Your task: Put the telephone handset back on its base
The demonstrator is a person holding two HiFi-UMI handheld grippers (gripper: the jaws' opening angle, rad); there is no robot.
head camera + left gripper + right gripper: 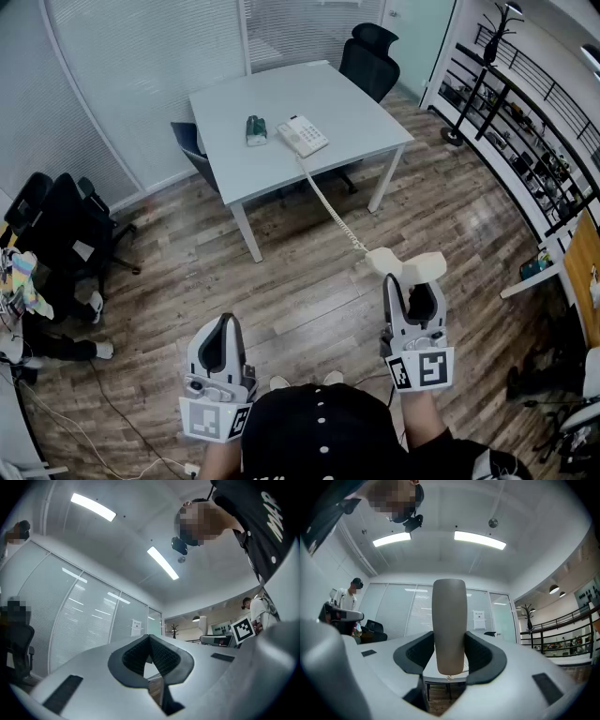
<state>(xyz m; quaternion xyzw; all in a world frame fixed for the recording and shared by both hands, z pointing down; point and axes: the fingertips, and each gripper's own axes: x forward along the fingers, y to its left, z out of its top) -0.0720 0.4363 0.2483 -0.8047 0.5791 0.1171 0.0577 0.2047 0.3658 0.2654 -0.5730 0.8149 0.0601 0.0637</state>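
Right tool grips handset; left tool closed, empty. Base at eleven o'clock on tabletop, green object beside.

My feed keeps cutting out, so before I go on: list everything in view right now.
table: one, light grey, middle of the room
telephone base: one, white, on the table
small item: one, dark green, left of the base; type unclear
coiled cord: one, white, from base to handset
handset: one, beige, off the base, above the floor
office chair: one, black, behind the table
dark chair: one, at the table's left side
black chairs: a cluster, far left
shelving: one, black, right wall
left gripper: jaws together, empty
right gripper: jaws shut on the handset
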